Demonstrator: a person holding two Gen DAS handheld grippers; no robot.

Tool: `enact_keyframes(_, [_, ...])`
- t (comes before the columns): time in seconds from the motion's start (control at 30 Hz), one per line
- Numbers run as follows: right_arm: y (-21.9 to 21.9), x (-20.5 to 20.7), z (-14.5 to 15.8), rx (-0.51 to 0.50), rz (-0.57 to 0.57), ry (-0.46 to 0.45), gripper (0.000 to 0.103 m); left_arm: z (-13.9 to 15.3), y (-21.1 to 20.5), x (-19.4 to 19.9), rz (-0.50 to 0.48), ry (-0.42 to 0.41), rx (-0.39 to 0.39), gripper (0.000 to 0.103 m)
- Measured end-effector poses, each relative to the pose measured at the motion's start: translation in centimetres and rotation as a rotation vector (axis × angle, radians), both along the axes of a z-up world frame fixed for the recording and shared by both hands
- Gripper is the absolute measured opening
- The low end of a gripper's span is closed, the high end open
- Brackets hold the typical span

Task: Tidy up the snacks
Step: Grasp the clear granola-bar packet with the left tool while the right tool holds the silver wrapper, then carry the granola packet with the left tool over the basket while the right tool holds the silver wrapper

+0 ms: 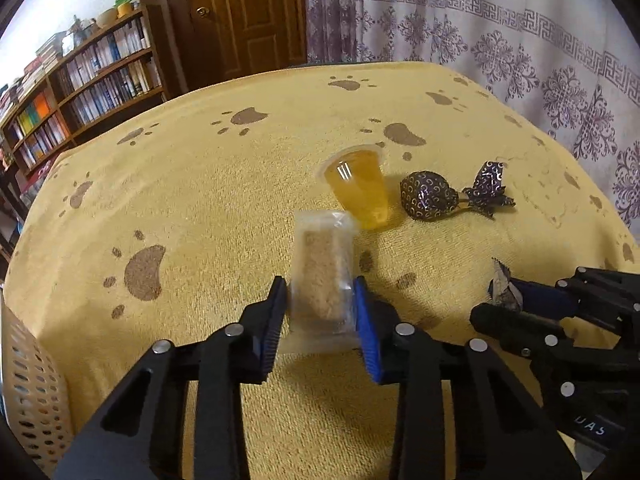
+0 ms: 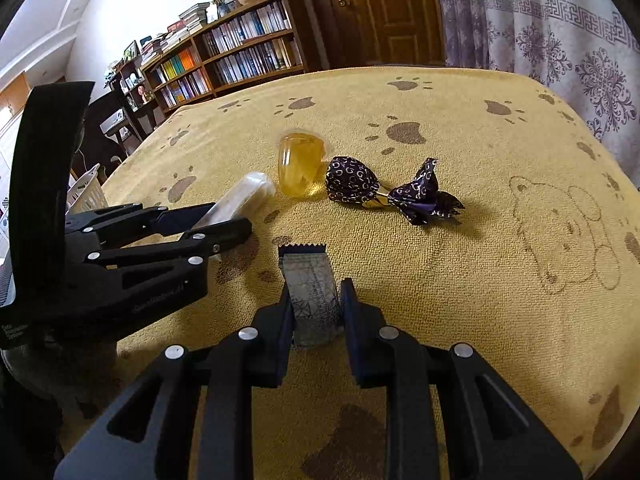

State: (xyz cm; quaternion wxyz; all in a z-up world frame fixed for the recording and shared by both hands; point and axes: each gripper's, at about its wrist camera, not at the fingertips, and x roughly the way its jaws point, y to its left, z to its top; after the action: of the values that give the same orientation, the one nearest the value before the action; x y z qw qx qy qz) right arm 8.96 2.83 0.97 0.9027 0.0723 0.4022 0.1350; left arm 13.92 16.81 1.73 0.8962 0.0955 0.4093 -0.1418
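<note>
My left gripper [image 1: 320, 292] is shut on a clear-wrapped tan cracker bar [image 1: 322, 276], held just above the yellow towel; the right wrist view shows the same bar [image 2: 240, 196] in that gripper [image 2: 226, 220]. My right gripper [image 2: 314, 296] is shut on a small silver sachet [image 2: 312, 292] with a zigzag top edge, seen at the right of the left wrist view as the sachet [image 1: 504, 286] in that gripper [image 1: 504, 300]. An orange jelly cup [image 1: 358, 188] lies on its side beyond the bar. Beside the jelly cup [image 2: 298, 166] rests a dark purple foil-wrapped candy [image 2: 384, 190].
A yellow paw-print towel [image 1: 200, 200] covers the table. A beige perforated basket [image 1: 28, 392] stands at the near left edge, and the right wrist view shows a white basket [image 2: 86, 192] at the left. A bookshelf, wooden door and patterned curtain stand behind the table.
</note>
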Motion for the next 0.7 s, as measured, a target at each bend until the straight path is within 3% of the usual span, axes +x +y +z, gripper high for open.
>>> enact_keyframes(0.4, [-0.3, -0.4, 0.3, 0.032, 0.005, -0.026, 0.023, 3.2, 1.8, -3.2, 0.067, -0.083, -0.051, 0.031])
enact_keyframes(0.47, [-0.3, -0.4, 0.3, 0.033, 0.003, -0.028, 0.023, 3.6, 1.9, -3.7, 0.07, -0.091, -0.051, 0.026])
enact_keyframes(0.7, [-0.5, -0.4, 0.4, 0.039, 0.001, -0.033, 0.023, 3.2, 2.4, -3.9, 0.085, -0.067, -0.054, 0.028])
